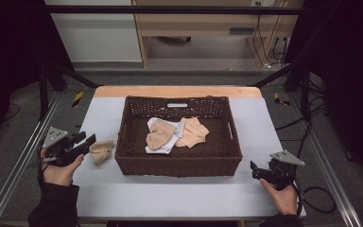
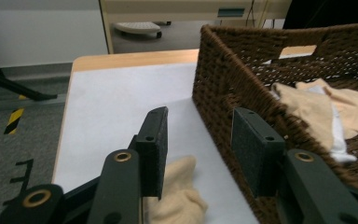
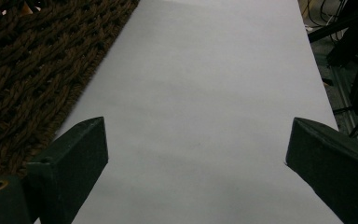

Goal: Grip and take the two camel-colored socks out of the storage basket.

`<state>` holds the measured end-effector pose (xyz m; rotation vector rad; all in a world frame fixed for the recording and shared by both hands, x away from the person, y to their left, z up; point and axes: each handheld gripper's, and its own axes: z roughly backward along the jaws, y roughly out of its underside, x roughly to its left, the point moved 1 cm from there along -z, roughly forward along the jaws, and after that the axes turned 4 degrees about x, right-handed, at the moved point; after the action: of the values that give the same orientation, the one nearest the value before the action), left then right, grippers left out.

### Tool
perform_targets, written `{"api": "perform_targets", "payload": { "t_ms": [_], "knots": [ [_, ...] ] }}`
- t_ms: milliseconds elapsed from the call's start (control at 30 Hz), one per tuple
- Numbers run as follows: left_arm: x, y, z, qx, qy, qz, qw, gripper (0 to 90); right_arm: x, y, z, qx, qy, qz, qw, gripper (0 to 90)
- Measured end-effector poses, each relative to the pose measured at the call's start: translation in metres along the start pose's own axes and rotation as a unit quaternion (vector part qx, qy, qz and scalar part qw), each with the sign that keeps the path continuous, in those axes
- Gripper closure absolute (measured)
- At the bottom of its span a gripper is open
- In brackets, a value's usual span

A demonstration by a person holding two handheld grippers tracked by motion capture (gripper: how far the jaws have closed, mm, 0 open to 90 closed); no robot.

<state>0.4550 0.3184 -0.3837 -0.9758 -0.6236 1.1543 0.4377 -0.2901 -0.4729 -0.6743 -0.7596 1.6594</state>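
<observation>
- Okay, left gripper (image 1: 88,141) is sitting at the left side of the surface (image 1: 179,194), jaws standing apart about halfway, nothing pinched between them.
- A beige sock (image 1: 101,151) is lying on the surface just beside the basket's (image 1: 177,166) left wall, right under and in front of the left gripper; in the left gripper view the sock (image 2: 179,191) is showing below the gap, pads not pressing on it.
- Right gripper (image 1: 257,172) is resting near the front right corner of the basket, jaws spread wide, gripping nothing; in the right gripper view just bare surface (image 3: 205,116) is lying between them, basket wall (image 3: 32,70) at the left.
- Inside the basket, more beige socks (image 1: 191,132) and a white cloth (image 1: 168,144) are lying in a loose pile toward the back middle.
- Person's hands are coming in from the bottom edge, dark sleeves.
</observation>
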Motion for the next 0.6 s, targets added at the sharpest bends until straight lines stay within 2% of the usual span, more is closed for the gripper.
{"api": "perform_targets", "payload": {
  "t_ms": [367,600],
  "knots": [
    [-0.025,-0.020,0.002,-0.027,0.027,-0.012,0.9992,53.9,0.001,0.000,0.000,0.001,-0.001,-0.002,1.0000,5.8],
    [-0.046,-0.039,-0.008,-0.037,0.046,-0.025,0.9979,53.3,-0.001,0.000,0.001,-0.002,0.002,-0.007,1.0000,5.5]
  ]
}}
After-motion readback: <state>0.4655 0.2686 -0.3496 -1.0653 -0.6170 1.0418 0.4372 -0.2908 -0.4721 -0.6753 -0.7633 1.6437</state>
